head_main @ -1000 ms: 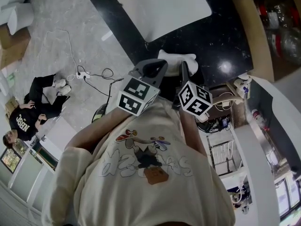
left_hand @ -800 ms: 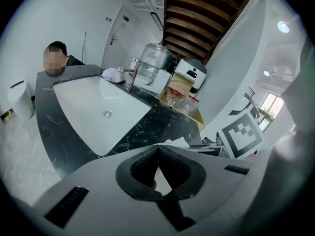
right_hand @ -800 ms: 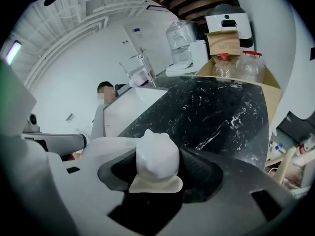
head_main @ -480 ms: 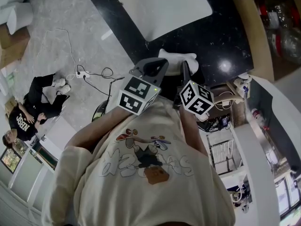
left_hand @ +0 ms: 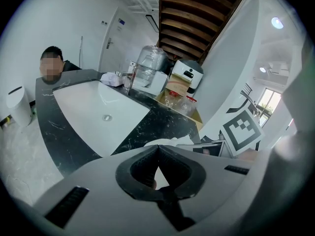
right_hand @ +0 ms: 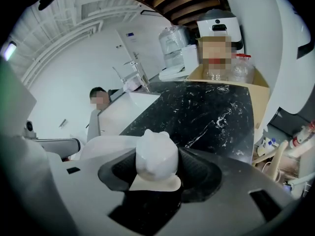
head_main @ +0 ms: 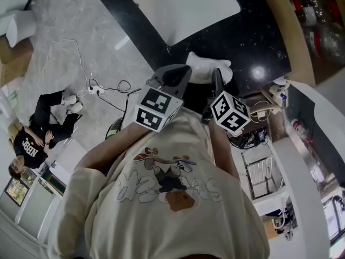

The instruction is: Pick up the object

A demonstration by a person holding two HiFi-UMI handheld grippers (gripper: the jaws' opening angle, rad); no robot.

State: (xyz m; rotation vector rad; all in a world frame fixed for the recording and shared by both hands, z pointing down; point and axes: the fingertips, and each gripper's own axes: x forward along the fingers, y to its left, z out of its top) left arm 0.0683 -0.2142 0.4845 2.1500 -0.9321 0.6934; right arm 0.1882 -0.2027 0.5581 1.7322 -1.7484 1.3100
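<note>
A white, rounded figurine-like object (head_main: 207,68) with two small bumps on top sits between the jaws of my right gripper (head_main: 215,75), which is shut on it above the black marble counter (head_main: 253,42). In the right gripper view the white object (right_hand: 156,154) fills the gap at the right gripper (right_hand: 156,167). My left gripper (head_main: 173,74) is just left of it, with its jaws shut and touching at the tips and nothing between them. In the left gripper view the left gripper (left_hand: 157,149) shows the same, with a bit of the white object (left_hand: 165,142) beyond.
A white basin (head_main: 178,9) is set in the counter ahead. A cardboard box (head_main: 318,31) of bottles stands at the right. A person (head_main: 38,128) sits on the marble floor at the left, near cables (head_main: 102,85). A wire rack (head_main: 261,171) stands lower right.
My right gripper and the white object have shifted slightly up and to the right in the head view. The left gripper has hardly moved.
</note>
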